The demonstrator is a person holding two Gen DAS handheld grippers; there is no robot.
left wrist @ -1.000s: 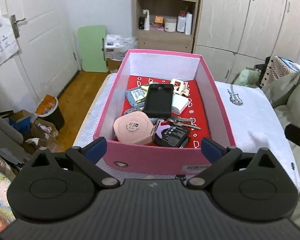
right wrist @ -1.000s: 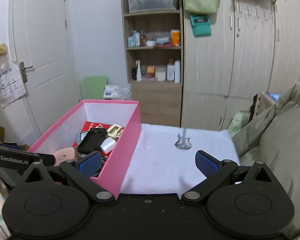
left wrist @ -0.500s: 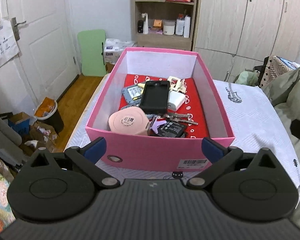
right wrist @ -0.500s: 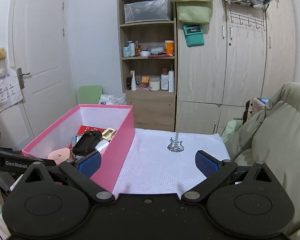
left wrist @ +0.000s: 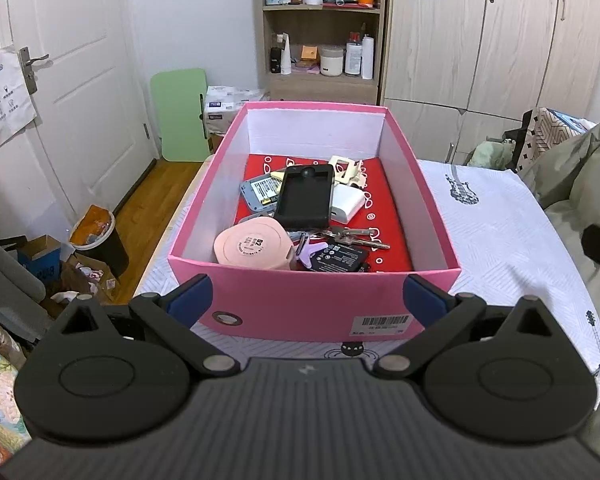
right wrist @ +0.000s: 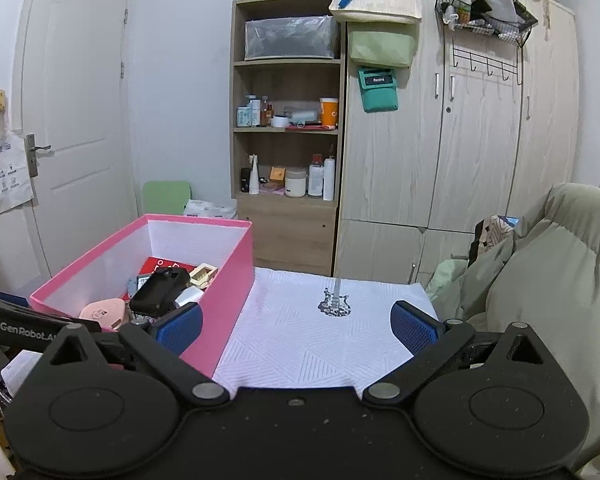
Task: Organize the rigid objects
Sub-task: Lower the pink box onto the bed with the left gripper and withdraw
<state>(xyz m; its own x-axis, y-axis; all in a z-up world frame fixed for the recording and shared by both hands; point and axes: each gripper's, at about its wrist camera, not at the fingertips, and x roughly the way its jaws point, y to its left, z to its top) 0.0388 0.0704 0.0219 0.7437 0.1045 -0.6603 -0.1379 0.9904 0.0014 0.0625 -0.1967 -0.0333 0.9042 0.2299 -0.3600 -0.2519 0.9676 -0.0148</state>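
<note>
A pink box (left wrist: 312, 304) stands on a white cloth (left wrist: 496, 236). Inside lie a black phone case (left wrist: 305, 202), a round pink case (left wrist: 254, 246), a white charger (left wrist: 348, 208), keys (left wrist: 352, 234), a black battery (left wrist: 336, 258) and other small items. My left gripper (left wrist: 306, 300) is open and empty, just in front of the box's near wall. My right gripper (right wrist: 296, 326) is open and empty, above the cloth to the right of the box (right wrist: 228, 292). The box's contents partly show in the right wrist view, with the phone case (right wrist: 160, 290) on top.
A wooden shelf unit (right wrist: 288, 152) and wardrobe doors (right wrist: 460, 140) stand behind the bed. A green quilt (right wrist: 548, 280) lies at the right. A white door (left wrist: 60, 80), a bin (left wrist: 98, 236) and floor clutter are at the left.
Both grippers have pulled back and risen away from the box; the box looks smaller and farther in both views. Both stayed open and empty.
</note>
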